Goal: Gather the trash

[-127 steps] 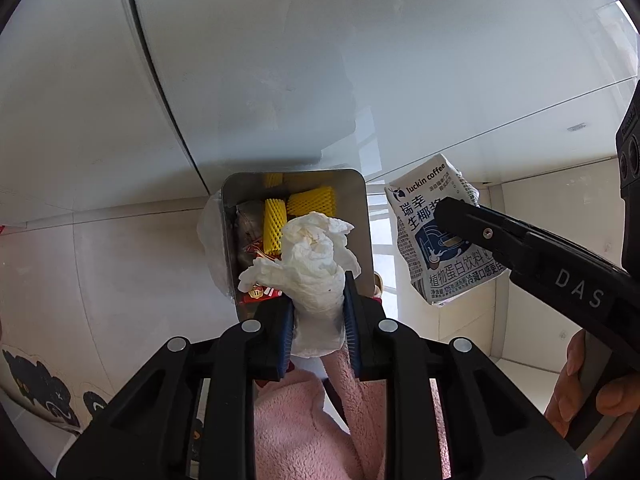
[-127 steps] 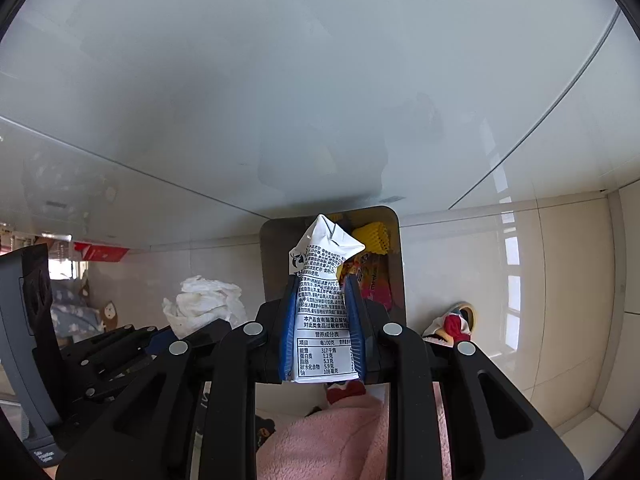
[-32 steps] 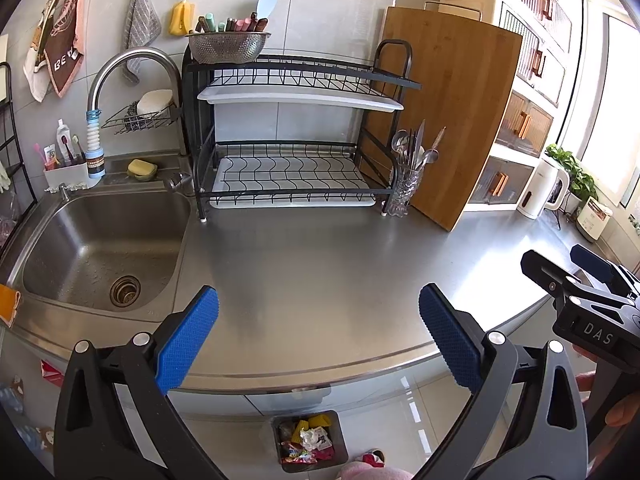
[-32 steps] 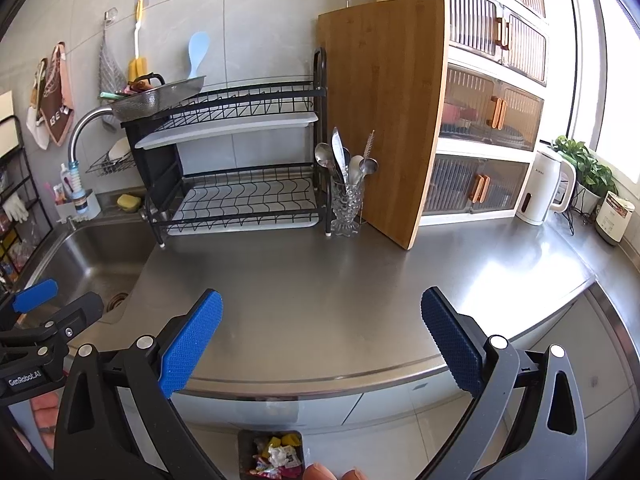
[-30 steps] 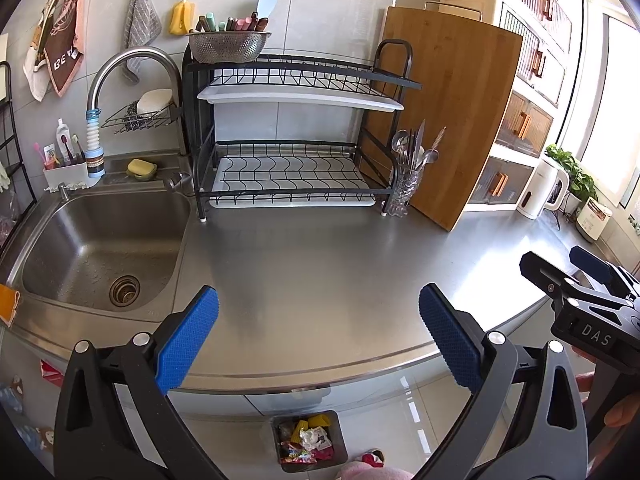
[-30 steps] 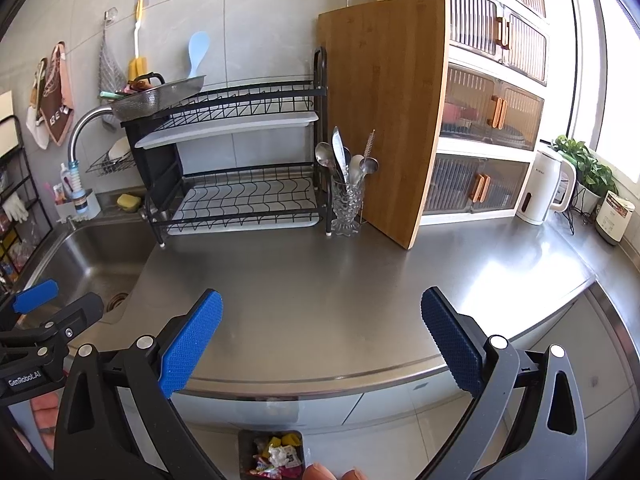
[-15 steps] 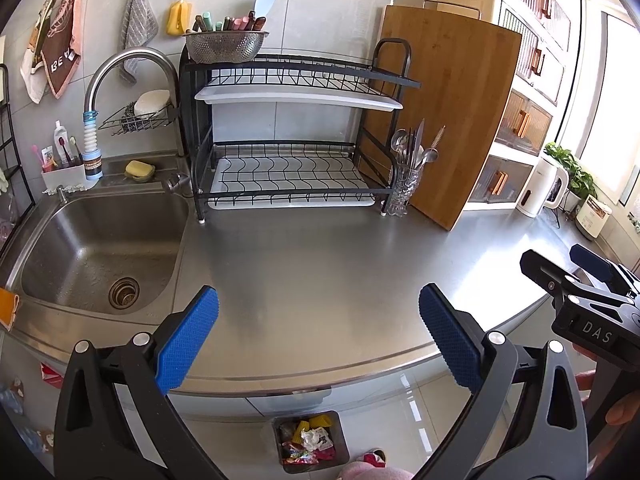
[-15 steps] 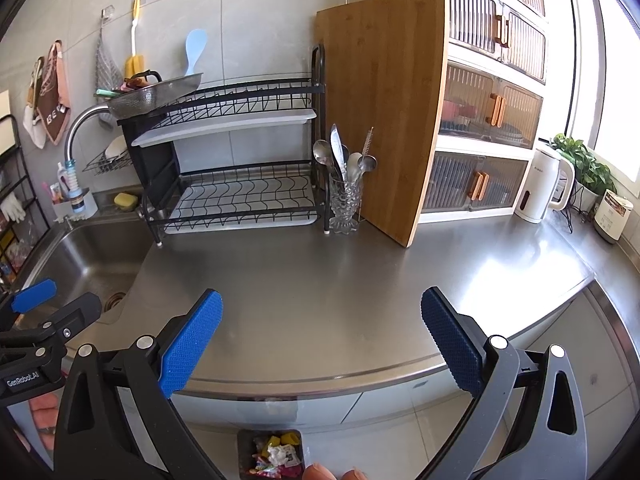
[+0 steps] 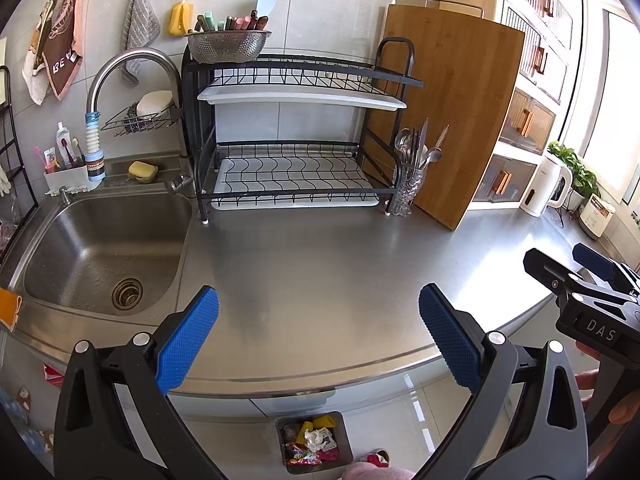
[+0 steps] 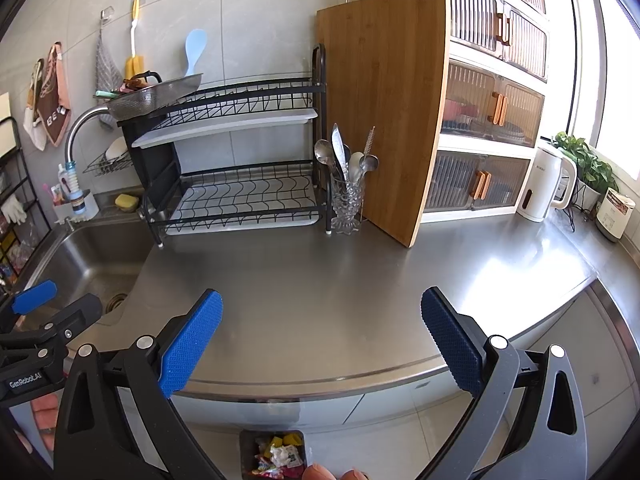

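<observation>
The left hand-held gripper (image 9: 318, 334) is held above the front edge of the brushed stainless-steel worktop (image 9: 320, 264), its blue-padded fingers (image 9: 188, 340) spread wide with nothing between them. The right hand-held gripper (image 10: 322, 338) is held level beside it, equally wide and empty; its black body and blue tips are also seen at the right edge of the left wrist view (image 9: 592, 292), where a hand (image 9: 612, 404) is partly visible beneath it.

The collected trash (image 9: 314, 442), a mix of yellow foam netting, crumpled white paper and colourful wrappers, is seen lying inside a small grey rectangular bin (image 9: 344, 454) on the pale tiled floor, below the worktop's front edge. The same bin (image 10: 245, 446) appears at the bottom of the right wrist view, between the gripper's fingers.

On the worktop, a black two-tier wire dish rack (image 9: 296, 136) is set against the tiled wall, with a clear glass cutlery holder (image 9: 408, 192) just beside it and a large bamboo cutting board (image 9: 448, 112) leant upright behind that. A stainless-steel sink (image 9: 100, 252) is set into the worktop on the left, and a white electric kettle (image 9: 546, 184) is placed far to the right.
</observation>
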Tool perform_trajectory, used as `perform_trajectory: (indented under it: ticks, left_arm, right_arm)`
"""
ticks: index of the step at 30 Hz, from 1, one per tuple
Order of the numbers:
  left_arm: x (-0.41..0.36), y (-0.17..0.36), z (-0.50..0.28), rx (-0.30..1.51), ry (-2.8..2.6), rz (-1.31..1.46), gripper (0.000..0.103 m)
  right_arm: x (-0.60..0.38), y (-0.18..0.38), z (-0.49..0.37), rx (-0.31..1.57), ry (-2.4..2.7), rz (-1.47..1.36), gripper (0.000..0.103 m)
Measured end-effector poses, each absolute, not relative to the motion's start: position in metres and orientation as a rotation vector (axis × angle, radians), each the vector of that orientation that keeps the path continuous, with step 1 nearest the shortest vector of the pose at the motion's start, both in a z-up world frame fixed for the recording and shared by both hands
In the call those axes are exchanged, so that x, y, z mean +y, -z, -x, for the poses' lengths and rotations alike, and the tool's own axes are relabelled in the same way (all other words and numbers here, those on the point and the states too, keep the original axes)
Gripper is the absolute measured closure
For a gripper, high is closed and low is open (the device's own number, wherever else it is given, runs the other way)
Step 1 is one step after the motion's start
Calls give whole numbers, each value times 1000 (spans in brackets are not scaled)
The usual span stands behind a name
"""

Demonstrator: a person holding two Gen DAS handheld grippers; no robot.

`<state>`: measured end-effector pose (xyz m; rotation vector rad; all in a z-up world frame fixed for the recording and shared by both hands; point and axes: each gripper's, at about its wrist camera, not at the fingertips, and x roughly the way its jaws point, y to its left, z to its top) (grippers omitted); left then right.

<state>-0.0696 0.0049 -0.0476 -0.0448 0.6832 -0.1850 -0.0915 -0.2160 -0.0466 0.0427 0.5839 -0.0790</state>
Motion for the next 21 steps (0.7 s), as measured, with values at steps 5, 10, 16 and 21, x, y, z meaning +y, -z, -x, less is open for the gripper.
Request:
perform_trajectory:
  ticks: [5,10,16,21]
  left_arm:
    - [5,49,68,686,183,42,8]
    - [6,48,68,686,182,41,8]
    - [7,48,65,688,177,43,8]
    - [7,48,64,688,178,39,8]
  right_arm:
    - [-218,48,90,586,81,-47,3]
    - [-219,48,88,587,82,-51,3]
    - [-219,48,87,589,80,-55,3]
    - [-218,49,86,593,75,-59,3]
